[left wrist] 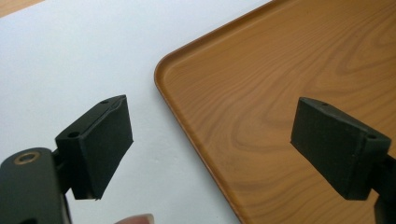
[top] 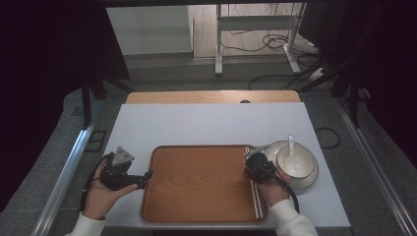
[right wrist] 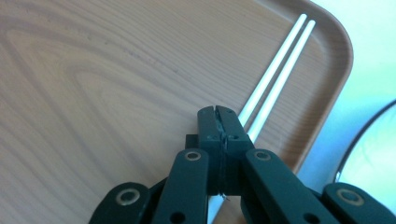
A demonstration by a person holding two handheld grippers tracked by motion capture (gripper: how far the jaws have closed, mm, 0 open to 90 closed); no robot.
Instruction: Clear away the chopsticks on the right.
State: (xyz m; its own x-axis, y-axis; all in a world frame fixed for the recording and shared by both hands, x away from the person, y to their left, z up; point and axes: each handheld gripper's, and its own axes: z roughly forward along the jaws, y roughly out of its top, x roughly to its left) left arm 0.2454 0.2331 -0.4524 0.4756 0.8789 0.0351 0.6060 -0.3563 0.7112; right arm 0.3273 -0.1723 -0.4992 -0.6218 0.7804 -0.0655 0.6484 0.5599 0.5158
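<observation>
No writing is legible; the wood-grain tray (top: 196, 184) lies on the white counter (top: 211, 123), white chopsticks (right wrist: 275, 77) along its right edge; right gripper (right wrist: 218, 116) fingers pressed together above them; left gripper (left wrist: 210, 140) fingers spread.

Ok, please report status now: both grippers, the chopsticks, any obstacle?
Left gripper open over wooden tray's left rim. Right gripper shut, empty. White chopsticks flat along tray's right edge. No obstacle.
</observation>
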